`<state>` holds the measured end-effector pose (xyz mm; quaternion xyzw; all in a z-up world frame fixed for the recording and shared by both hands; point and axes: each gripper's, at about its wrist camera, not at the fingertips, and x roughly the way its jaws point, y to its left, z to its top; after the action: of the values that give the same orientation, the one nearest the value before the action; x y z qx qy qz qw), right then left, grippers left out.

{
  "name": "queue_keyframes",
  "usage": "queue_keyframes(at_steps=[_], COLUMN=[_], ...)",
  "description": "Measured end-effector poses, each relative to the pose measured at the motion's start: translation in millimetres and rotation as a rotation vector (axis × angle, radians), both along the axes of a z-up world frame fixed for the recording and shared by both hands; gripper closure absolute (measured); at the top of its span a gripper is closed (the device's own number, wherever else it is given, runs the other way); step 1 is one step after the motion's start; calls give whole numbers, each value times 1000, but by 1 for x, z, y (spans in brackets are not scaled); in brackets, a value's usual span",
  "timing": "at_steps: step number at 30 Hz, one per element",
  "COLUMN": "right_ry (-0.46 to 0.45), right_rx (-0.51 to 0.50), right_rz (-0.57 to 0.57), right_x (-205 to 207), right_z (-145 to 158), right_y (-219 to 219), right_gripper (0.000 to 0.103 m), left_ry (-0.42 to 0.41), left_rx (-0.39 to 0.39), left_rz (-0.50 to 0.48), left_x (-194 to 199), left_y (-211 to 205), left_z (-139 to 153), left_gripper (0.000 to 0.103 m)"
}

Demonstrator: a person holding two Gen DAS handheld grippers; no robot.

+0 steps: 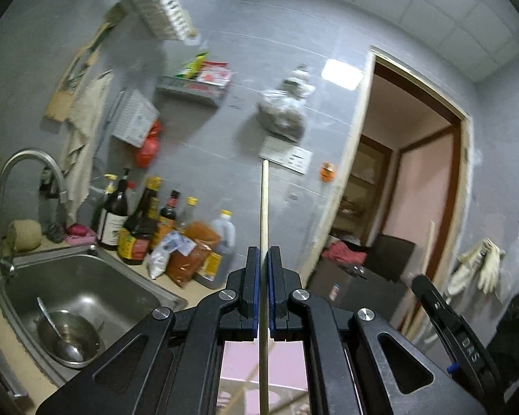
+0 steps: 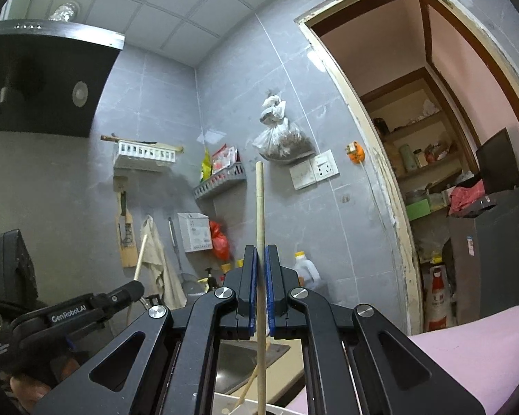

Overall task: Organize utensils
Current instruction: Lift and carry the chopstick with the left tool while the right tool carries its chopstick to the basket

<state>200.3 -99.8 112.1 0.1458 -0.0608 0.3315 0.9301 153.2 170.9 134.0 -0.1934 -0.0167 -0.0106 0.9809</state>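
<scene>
Wooden chopstick (image 1: 264, 207) stands clamped in left tool (image 1: 263, 259).

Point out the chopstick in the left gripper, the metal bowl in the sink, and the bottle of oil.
chopstick (image 1: 264, 207), left wrist view, on the shaft above the pads.
metal bowl (image 1: 86, 328), left wrist view, on the inner wall.
bottle of oil (image 1: 221, 238), left wrist view, on the body below the yellow cap.

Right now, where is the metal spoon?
In the left wrist view, lower left: the metal spoon lies in a steel bowl inside the sink, below the faucet.
</scene>
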Motion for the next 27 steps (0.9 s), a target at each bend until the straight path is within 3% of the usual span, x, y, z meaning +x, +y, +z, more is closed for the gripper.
queue_keyframes(at_steps=[7, 18, 27], right_ry=[28, 1, 7], right_rx=[-7, -49, -94], right_rz=[-14, -44, -53], right_x=[16, 24, 29], right_z=[-18, -38, -52], right_y=[14, 32, 42], right_gripper=[100, 100, 100], left_ry=[-17, -31, 6], left_rx=[-28, 20, 24], left_rz=[33, 61, 67], left_x=[19, 40, 49], left_y=[13, -3, -8], left_z=[-14, -38, -60], left_gripper=[101, 101, 101])
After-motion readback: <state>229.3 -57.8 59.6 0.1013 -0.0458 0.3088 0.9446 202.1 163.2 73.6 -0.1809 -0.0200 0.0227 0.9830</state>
